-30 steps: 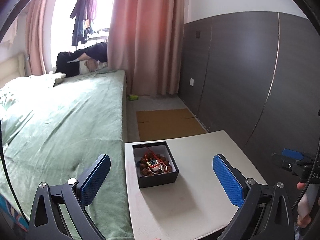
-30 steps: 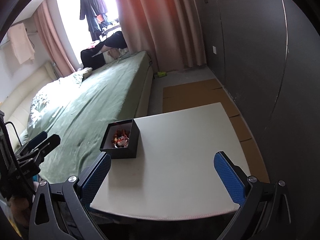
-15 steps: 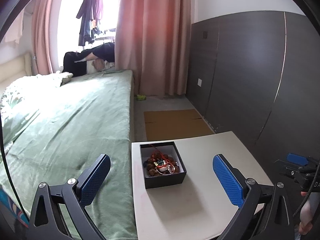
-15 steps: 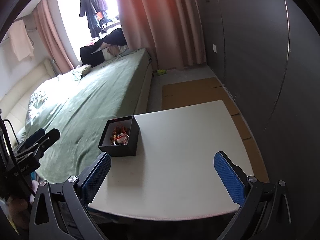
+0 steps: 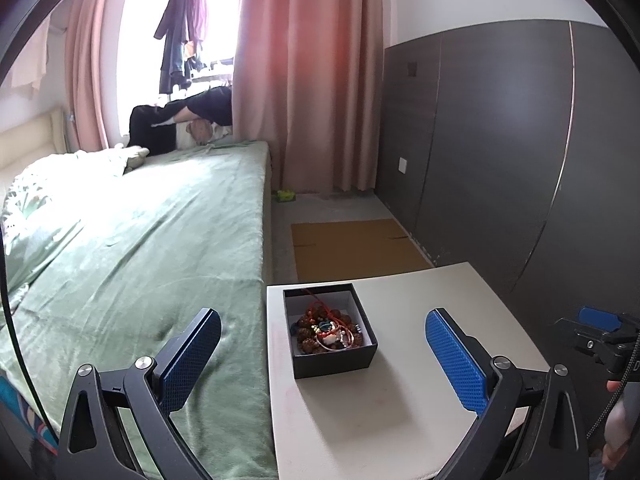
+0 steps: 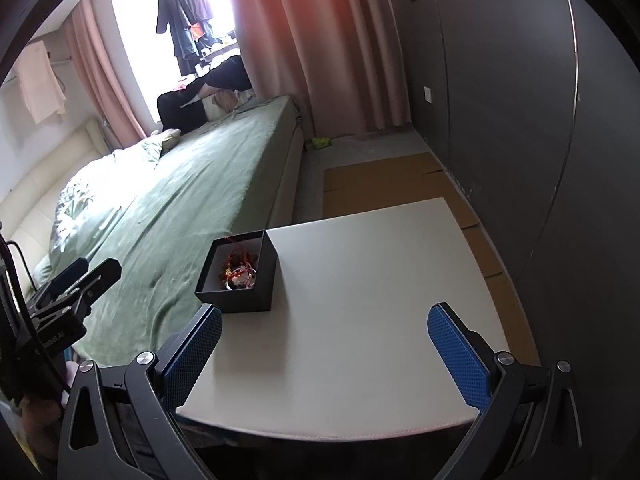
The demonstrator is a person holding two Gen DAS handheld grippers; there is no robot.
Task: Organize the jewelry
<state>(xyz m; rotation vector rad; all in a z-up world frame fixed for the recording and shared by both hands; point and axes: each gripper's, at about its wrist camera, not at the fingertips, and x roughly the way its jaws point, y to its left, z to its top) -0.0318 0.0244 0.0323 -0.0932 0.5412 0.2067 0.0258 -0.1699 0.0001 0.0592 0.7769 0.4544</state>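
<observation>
Looking along left gripper (image 5: pixel 322 354): jaws wide, holding nothing; black box (image 5: pixel 334 354) sits low centre between the blue pads, on the table (image 5: pixel 400 412).
Box contents: tangle of jewelry (image 5: pixel 326 330), brown beads, red cord, a pale piece.
Left view only: right gripper (image 5: pixel 600 330) at right edge.
Right view only: right gripper (image 6: pixel 324 354) jaws wide, empty; box left of centre near the table's edge by the bed (image 6: pixel 168 208); left gripper (image 6: pixel 76 280) at left edge.
</observation>
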